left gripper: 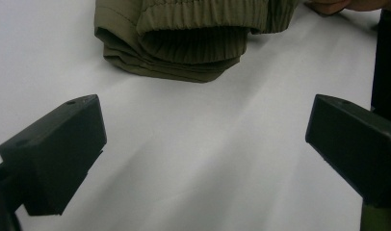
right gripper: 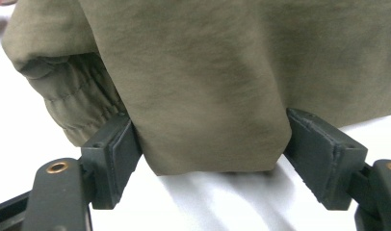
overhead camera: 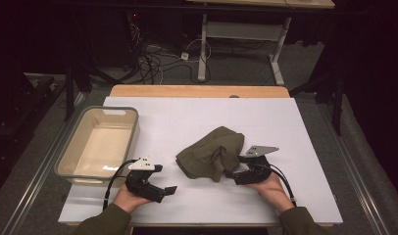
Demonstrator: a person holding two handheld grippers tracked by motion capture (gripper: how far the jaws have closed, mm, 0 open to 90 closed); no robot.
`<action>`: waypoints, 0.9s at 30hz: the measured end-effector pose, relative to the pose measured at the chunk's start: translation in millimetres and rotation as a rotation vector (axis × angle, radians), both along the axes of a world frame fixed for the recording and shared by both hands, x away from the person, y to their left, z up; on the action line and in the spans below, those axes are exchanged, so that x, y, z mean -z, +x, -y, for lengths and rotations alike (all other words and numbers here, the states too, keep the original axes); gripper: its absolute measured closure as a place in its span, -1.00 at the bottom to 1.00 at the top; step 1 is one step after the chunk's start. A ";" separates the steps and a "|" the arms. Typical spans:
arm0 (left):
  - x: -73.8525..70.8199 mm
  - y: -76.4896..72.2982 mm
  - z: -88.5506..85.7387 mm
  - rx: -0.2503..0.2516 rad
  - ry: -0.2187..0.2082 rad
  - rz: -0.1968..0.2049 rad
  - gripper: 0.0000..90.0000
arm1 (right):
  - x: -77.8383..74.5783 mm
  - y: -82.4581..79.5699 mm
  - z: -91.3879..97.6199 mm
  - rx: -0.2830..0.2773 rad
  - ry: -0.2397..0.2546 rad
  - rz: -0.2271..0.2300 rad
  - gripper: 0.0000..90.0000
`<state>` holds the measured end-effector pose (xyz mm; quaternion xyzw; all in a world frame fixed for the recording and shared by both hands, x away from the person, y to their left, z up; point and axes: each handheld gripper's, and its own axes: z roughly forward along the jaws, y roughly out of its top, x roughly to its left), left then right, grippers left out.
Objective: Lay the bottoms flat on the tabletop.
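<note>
An olive-green garment (overhead camera: 211, 152) lies crumpled in the middle of the white table sheet (overhead camera: 295, 127). My right gripper (overhead camera: 232, 172) comes at it from the right and low. In the right gripper view a fold of the garment (right gripper: 208, 72) fills the gap of that gripper (right gripper: 210, 144), and both pads touch the cloth. My left gripper (overhead camera: 168, 191) rests near the front edge, left of the garment and apart from it. In the left gripper view its jaws stand wide, my left gripper (left gripper: 203, 144) has bare sheet between them, and the garment's ribbed cuff (left gripper: 184, 43) lies ahead.
A translucent grey bin (overhead camera: 133, 128) with a pale floor stands at the table's left side. Beyond the far wooden edge (overhead camera: 199, 91) are cables on the floor and a desk frame. Bare sheet stretches to the right of the garment and behind it.
</note>
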<state>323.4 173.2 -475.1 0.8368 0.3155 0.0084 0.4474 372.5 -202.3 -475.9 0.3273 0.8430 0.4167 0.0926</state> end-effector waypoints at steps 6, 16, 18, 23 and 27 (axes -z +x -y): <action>0.2 -0.1 -1.1 -0.004 -0.002 -0.001 -1.00 | 2.2 -0.5 0.6 -0.002 0.004 0.000 -0.31; 0.5 0.8 -2.2 -0.012 -0.004 -0.002 -1.00 | 2.0 -2.3 2.8 0.000 0.017 0.025 0.17; 0.4 0.4 -2.1 -0.012 -0.003 0.000 -1.00 | 1.7 -2.8 3.7 0.002 0.020 0.030 0.28; 0.3 0.0 -2.1 -0.008 -0.003 -0.001 -1.00 | 0.6 -3.6 5.4 0.005 0.015 0.043 0.47; 0.2 -0.1 -2.1 -0.007 -0.004 0.000 -0.98 | -0.9 -4.3 6.1 0.003 0.013 0.050 0.54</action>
